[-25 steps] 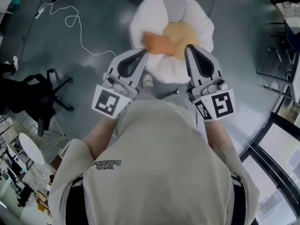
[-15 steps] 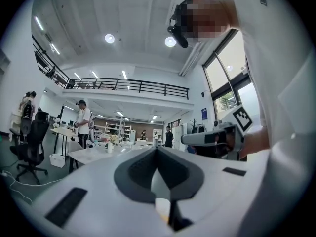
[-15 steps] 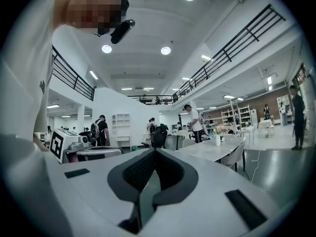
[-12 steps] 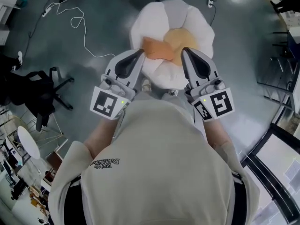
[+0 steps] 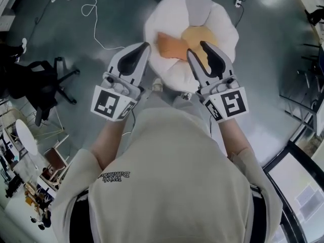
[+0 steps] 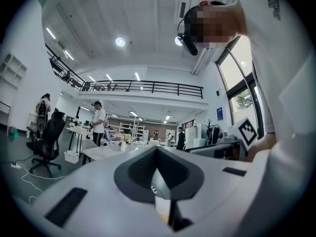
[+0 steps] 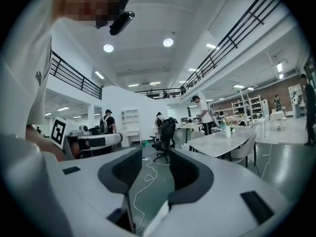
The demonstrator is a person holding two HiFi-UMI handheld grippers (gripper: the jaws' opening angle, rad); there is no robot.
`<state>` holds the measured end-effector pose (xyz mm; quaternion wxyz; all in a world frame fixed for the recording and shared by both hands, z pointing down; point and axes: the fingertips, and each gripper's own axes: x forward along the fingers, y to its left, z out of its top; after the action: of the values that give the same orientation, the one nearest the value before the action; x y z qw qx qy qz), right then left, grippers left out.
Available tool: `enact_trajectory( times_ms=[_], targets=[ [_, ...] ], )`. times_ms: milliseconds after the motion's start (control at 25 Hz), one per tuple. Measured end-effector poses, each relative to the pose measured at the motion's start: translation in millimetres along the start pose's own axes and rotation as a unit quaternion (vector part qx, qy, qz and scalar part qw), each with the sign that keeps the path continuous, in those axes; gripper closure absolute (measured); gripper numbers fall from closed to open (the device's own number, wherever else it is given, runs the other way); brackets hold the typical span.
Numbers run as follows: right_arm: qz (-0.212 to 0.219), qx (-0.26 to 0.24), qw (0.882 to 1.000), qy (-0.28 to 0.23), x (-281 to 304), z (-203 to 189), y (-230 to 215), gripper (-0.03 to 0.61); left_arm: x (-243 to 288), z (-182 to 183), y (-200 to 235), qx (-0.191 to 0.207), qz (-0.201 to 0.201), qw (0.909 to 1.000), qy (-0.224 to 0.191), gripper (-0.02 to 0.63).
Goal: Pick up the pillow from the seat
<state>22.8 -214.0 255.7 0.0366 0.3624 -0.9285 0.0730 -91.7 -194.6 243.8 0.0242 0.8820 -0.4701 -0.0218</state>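
In the head view an orange pillow point(image 5: 169, 45) lies on a white flower-shaped seat point(image 5: 172, 14) with a yellow middle. My left gripper point(image 5: 144, 47) is held just left of the pillow and above the seat's near edge. Its jaws meet in the left gripper view point(image 6: 157, 152), with nothing between them. My right gripper point(image 5: 198, 49) hovers over the seat's near right side, close to the pillow's right end. Its jaws are opening, and only floor shows through the gap in the right gripper view point(image 7: 155, 158). Both gripper cameras point out across the room, so neither shows the pillow.
A black office chair point(image 5: 35, 87) stands on the grey floor to the left. A white cable point(image 5: 88, 14) loops across the floor at the upper left, and a power strip point(image 5: 238, 0) lies beyond the seat. Tables point(image 7: 224, 142) and several people fill the room behind.
Both grippers have moved forward toward the seat and pillow. The right gripper's jaws, closed before, now stand apart.
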Motion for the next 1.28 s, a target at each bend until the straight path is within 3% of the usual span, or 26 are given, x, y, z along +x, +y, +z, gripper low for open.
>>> enact_trajectory(
  times_ms=[80, 200, 440, 800, 1000, 1280],
  targets=[
    [0.019, -0.006, 1.000, 0.022, 17, -14, 0, 0.392, 4, -7, 12, 0.004, 0.011, 0.9999, 0.003, 0.604],
    [0.037, -0.018, 0.997, 0.057, 43, -47, -3, 0.300, 11, -25, 27, 0.009, 0.023, 0.9996, 0.009, 0.604],
    [0.053, -0.015, 0.991, 0.119, 92, -128, -19, 0.239, 29, -82, 55, 0.001, 0.032, 0.9994, 0.012, 0.604],
    [0.079, -0.004, 0.981, 0.179, 161, -268, -32, 0.202, 46, -209, 99, -0.004, 0.045, 0.9978, 0.047, 0.604],
    [0.080, -0.001, 0.968, 0.236, 185, -359, -48, 0.173, 44, -283, 120, -0.014, 0.053, 0.9961, 0.070, 0.604],
    [0.048, 0.015, 0.951, 0.306, 204, -471, -61, 0.155, 51, -396, 132, -0.039, 0.051, 0.9919, 0.110, 0.604]
  ],
)
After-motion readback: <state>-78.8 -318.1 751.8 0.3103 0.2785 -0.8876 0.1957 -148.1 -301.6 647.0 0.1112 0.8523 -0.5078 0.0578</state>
